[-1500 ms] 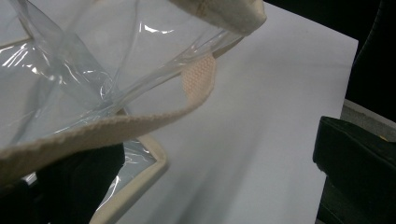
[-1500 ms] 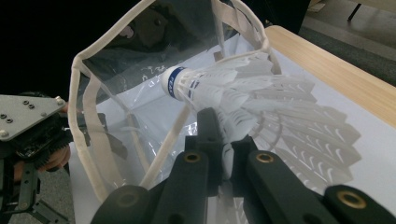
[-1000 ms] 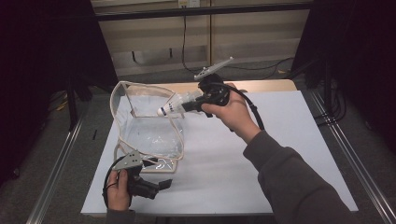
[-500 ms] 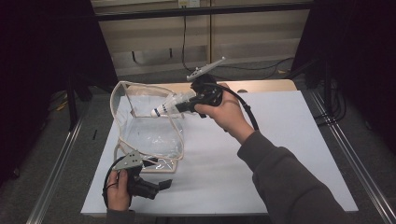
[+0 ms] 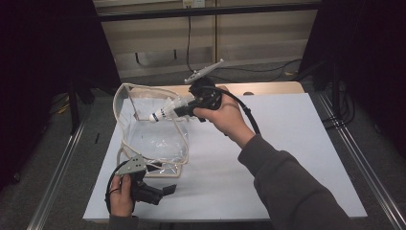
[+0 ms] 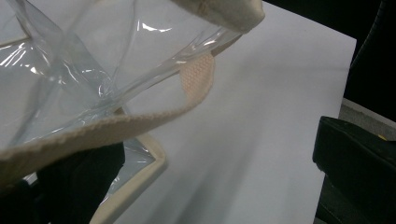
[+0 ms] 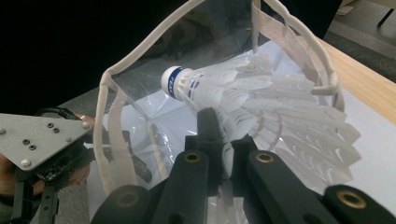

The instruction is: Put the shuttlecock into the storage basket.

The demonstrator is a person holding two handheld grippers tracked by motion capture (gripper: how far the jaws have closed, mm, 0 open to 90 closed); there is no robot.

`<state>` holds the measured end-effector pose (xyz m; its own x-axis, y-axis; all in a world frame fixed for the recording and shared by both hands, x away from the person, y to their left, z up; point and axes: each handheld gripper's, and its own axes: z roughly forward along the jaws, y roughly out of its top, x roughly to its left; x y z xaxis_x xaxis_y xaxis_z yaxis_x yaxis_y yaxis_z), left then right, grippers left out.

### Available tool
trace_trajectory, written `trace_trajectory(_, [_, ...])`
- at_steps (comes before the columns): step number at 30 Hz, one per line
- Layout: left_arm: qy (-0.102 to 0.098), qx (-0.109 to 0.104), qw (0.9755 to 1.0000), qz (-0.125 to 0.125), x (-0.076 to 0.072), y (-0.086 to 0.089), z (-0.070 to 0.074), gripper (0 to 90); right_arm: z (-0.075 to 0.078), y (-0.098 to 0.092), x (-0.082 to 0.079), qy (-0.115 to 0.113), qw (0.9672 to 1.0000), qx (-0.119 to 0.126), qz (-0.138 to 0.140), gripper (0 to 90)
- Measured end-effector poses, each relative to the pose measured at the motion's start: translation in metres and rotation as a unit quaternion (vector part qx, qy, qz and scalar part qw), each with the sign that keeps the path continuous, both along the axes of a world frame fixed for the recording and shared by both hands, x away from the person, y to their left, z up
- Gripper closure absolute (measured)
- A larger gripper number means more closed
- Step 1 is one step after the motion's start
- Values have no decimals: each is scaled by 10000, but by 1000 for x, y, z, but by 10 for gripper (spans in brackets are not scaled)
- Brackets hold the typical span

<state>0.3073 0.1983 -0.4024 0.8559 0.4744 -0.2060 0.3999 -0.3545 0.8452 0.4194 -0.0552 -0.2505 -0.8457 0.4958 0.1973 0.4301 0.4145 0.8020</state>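
The work in hand looks like putting a shuttlecock point(image 5: 165, 111) into a clear bag point(image 5: 153, 139), and it reads as roughly midway. The right hand-held gripper point(image 5: 189, 109) is clenched on the feather skirt of the shuttlecock; in the right gripper view the black jaws pinch the white feathers point(image 7: 261, 112) near their base, with the cork tip and its blue band point(image 7: 173, 81) pointing away toward the bag mouth. In the high view the shuttlecock hangs in the air at the bag's upper edge, about 1 o'clock from the bag's middle, cork aimed toward 9 o'clock across the opening; it is over or just inside the rim point(image 5: 139, 88), and I cannot tell which. The left hand-held gripper point(image 5: 143, 168) sits at the bag's near corner, about 7 o'clock from its middle, on the white surface point(image 5: 287, 158). The left gripper view shows the beige trim point(image 6: 116, 123) and clear film point(image 6: 70, 70) close against the camera, but not where the jaws meet, so whether it grips the bag I cannot tell; it seems to be steadying the bag open. Picking up the shuttlecock and bringing it to the opening look done. Still to come, by my judgement: lowering it fully inside, letting go, and drawing the right hand-held gripper back out past the trim.
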Motion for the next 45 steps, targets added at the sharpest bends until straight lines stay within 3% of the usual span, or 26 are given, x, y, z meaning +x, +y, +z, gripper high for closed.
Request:
trace_trajectory(12, [24,1,10000,-4,0,0,0,26,-4,12,3,74,10000,-8,-6,884])
trace_trajectory(45, [16,-2,10000,-24,0,1,1,24,-11,50,7,20,9998,-199,58,884])
